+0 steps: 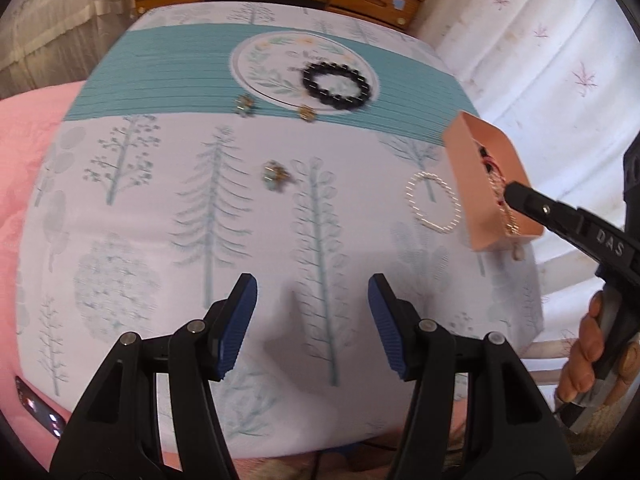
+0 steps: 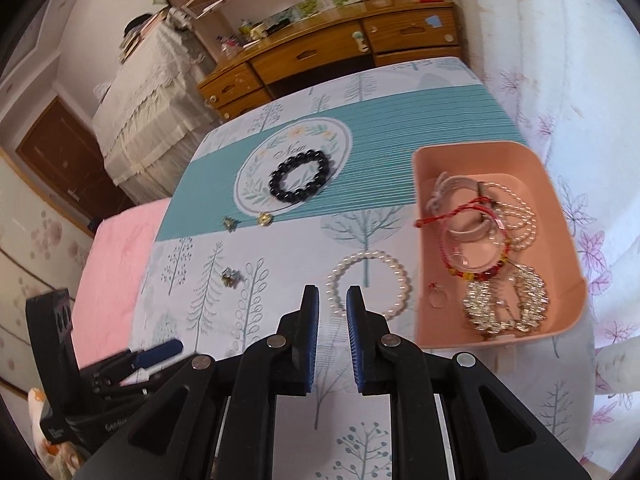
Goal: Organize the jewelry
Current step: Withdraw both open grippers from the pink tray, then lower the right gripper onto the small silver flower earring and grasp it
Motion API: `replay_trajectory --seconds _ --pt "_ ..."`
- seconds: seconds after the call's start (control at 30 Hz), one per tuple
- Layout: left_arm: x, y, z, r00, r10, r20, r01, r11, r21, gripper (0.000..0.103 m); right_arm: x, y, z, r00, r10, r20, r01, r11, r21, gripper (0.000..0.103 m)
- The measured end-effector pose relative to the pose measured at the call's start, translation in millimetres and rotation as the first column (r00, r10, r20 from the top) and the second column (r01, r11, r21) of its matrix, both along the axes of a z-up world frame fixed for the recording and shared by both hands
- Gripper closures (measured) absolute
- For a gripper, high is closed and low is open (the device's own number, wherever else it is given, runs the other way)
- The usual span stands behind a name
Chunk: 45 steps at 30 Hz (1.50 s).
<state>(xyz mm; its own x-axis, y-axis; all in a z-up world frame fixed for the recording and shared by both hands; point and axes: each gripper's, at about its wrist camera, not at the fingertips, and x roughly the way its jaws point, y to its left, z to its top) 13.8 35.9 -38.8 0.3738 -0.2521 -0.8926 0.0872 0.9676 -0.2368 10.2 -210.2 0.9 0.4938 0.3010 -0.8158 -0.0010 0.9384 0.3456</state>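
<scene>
The right gripper [image 2: 333, 300], jaws narrowly parted and empty, is hovering just before the pearl bracelet [image 2: 368, 284] lying flat beside the pink tray [image 2: 560, 216]. The left gripper [image 1: 312, 292] is gaping, empty. Farther off, small charms [image 2: 231, 276] and the black bead bracelet [image 2: 300, 178] are lying clear.

on the surface [image 2: 280, 360] a tray [image 2: 560, 248] sits at the right edge, with bracelets [image 2: 476, 232] and a necklace [image 2: 504, 304] in it. just left of the tray lies a pearl bracelet [image 2: 394, 268]. farther back lies a bead bracelet [image 2: 300, 178], with three small charms [image 2: 232, 274] left of and before it.
</scene>
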Motion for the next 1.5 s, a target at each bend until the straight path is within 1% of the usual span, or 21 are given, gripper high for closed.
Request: replay_trajectory --seconds 0.07,0.2,0.33,0.47,0.57,0.67,0.8,0.9,1.0,1.13,1.23,1.5 --pt "5 9 2 1.0 0.018 0.015 -0.018 0.999 0.029 0.048 3 7 -2 1.0 0.022 -0.007 -0.022 1.0 -0.006 0.089" --pt "14 25 6 0.998 0.046 0.039 -0.049 0.997 0.062 0.048 10 30 -10 0.997 0.077 -0.024 -0.078 0.997 -0.022 0.088" --pt "25 43 12 0.996 0.063 0.057 -0.068 0.992 0.103 0.048 18 57 -17 0.988 0.147 -0.04 -0.149 0.988 -0.044 0.088" --pt "44 60 13 0.998 0.055 0.042 -0.06 0.989 0.132 0.048 29 87 -23 0.975 0.219 -0.046 -0.222 0.973 -0.064 0.081" --pt "54 71 11 0.997 0.066 0.028 -0.07 0.987 0.142 0.048 38 111 -27 0.959 0.279 -0.041 -0.281 0.956 -0.081 0.08" --pt "60 85 4 0.995 0.099 0.004 -0.098 0.988 0.12 0.048 46 135 -33 0.94 0.34 -0.042 -0.342 0.934 -0.1 0.08" --pt "59 93 -8 0.993 0.115 -0.02 -0.112 0.986 0.123 0.048 59 164 -45 0.911 0.41 -0.044 -0.413 0.904 -0.109 0.08" --pt "57 96 -14 0.992 0.118 -0.033 -0.114 0.987 0.117 0.048 69 181 -55 0.895 0.443 -0.048 -0.445 0.886 -0.13 0.08" --pt "57 99 -17 0.992 0.123 -0.041 -0.118 0.987 0.108 0.048 76 190 -66 0.887 0.458 -0.061 -0.461 0.874 -0.151 0.08" --pt "58 100 -20 0.991 0.122 -0.045 -0.117 0.988 0.1 0.048 83 197 -80 0.884 0.461 -0.076 -0.467 0.867 -0.174 0.08" --pt "59 100 -21 0.991 0.123 -0.048 -0.118 0.989 0.094 0.048 86 199 -84 0.885 0.459 -0.076 -0.465 0.86 -0.212 0.08" --pt "63 103 -24 0.989 0.132 -0.06 -0.126 0.988 0.085 0.048 85 203 -90 0.876 0.476 -0.073 -0.479 0.844 -0.242 0.08"
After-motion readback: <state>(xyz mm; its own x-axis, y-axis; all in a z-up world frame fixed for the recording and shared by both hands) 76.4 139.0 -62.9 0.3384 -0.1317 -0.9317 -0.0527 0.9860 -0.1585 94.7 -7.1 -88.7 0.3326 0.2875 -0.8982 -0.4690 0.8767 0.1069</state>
